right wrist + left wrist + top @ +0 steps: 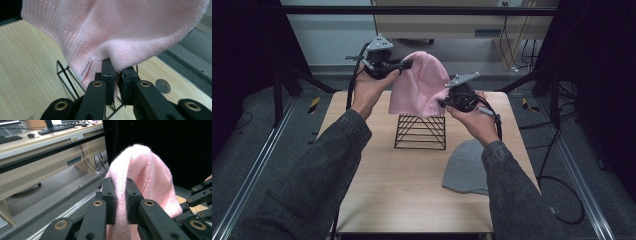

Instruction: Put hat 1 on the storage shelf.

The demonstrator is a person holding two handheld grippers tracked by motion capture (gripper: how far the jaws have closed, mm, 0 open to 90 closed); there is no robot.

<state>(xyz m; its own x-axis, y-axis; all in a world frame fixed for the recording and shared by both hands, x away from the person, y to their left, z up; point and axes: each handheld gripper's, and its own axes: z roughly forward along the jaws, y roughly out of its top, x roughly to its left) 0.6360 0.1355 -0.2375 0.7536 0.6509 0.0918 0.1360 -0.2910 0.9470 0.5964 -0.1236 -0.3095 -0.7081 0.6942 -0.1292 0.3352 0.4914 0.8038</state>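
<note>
the pink beanie (421, 85) hung above the wire stand (421, 131), the left gripper (119, 200) and right gripper (117, 85) each clamped on its edge, probably the ribbed hem; soft, light knit that sagged, best pinched at the rim

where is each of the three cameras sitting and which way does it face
High view: above the person's side, looking forward and down on the table; both forearms, left gripper and right gripper show.
Left gripper view: rides the left gripper, faces along its jaws, shut on the pink beanie.
Right gripper view: rides the right gripper, faces the beanie's edge above the black wire stand.
Shared: all show the beanie.
</note>
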